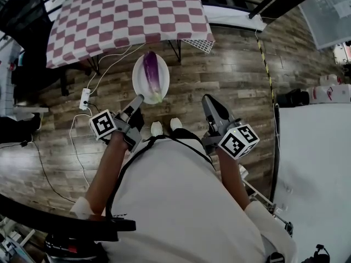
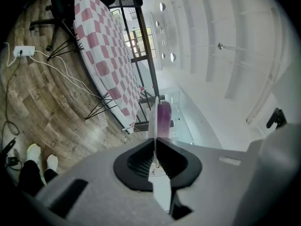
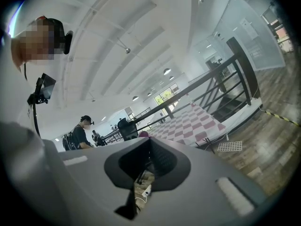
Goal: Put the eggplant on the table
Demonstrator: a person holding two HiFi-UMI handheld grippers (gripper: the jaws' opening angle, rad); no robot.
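Note:
A purple eggplant [image 1: 153,74] lies on a white plate [image 1: 139,81] that hangs over the wooden floor. My left gripper [image 1: 138,99] is shut on the plate's near rim. In the left gripper view the plate [image 2: 153,119] shows edge-on between the pads, with the eggplant [image 2: 163,119] lying on it beyond the left gripper [image 2: 154,142]. The table, under a red-and-white checked cloth [image 1: 126,10], stands just beyond the plate. My right gripper [image 1: 207,98] is to the right of the plate, apart from it. Its jaws are shut with nothing in them, as the right gripper view shows [image 3: 149,141].
A power strip [image 1: 85,98] with white cables lies on the floor at the left. A white wire grid [image 1: 197,45] hangs by the table's near corner. The wearer's shoes [image 1: 164,127] stand below the plate. A white sheet [image 1: 318,147] covers the floor at the right. A bystander [image 3: 82,131] stands far off.

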